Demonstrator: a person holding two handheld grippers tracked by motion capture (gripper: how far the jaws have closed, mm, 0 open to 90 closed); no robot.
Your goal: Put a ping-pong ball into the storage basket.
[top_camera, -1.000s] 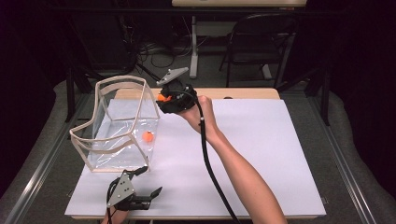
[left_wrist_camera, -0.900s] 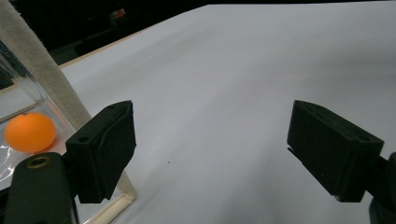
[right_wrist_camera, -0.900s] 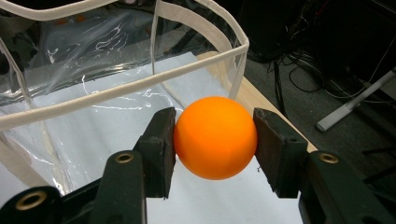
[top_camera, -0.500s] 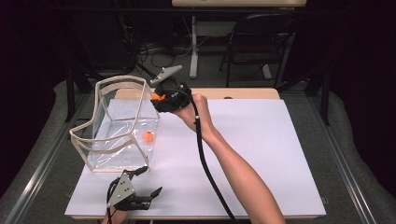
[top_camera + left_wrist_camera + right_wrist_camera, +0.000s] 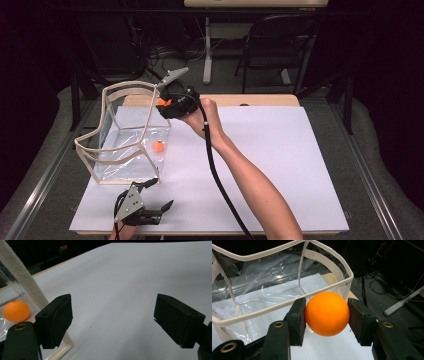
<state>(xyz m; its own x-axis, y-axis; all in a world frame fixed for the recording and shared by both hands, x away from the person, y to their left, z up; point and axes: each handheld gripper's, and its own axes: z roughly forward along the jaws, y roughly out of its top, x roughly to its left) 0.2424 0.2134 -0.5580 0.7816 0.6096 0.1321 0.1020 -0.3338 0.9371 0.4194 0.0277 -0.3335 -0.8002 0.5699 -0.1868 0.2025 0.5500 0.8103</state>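
Note:
A clear plastic bin with beige trim stands on the left of the white table. One orange ball lies on its floor, and it shows through the bin wall as the ball in the left gripper view. My right gripper is shut on a second orange ball, held just outside the bin's rim at its far right corner. My left gripper rests near the table's front edge, in front of the bin. It stands open with nothing between its pads.
White sheet covers the table to the right of the bin. A person's forearm crosses it from the bottom, with the gripper's black cable alongside. A chair and floor cables lie beyond the far edge.
My right gripper has shifted slightly left toward the bin's rim with the orange ball still in it. The left gripper has stayed put.

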